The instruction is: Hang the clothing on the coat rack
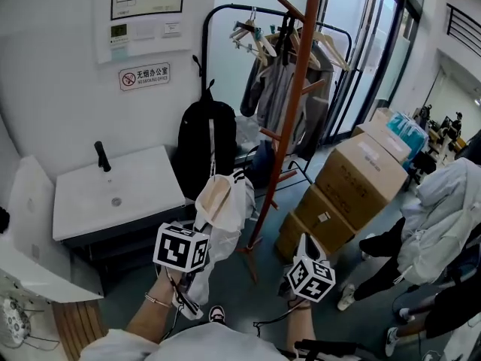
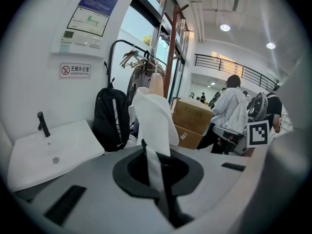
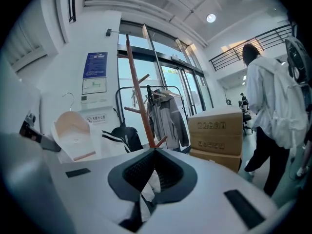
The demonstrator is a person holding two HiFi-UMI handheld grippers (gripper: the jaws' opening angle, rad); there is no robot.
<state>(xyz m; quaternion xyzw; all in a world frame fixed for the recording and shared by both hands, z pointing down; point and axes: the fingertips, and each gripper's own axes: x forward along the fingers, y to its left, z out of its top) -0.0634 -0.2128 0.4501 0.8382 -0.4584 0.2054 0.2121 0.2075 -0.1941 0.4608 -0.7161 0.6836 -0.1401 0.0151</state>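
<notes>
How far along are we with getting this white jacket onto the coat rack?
Done: the white jacket, on its hanger, is picked up. In hand: the left gripper and right gripper are both shut on its fabric, short of the coat rack. Left: carry it over and hang it.

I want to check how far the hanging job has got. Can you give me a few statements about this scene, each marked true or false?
1. The white garment already hangs on the coat rack. False: it is on a hanger held short of the rack.
2. The left gripper is shut on the white garment. True.
3. A black backpack stands beside the white sink. True.
4. In the head view, the cardboard boxes are stacked left of the coat rack. False: they are on its right.
5. Grey jackets hang on the black rail behind the coat rack. True.
</notes>
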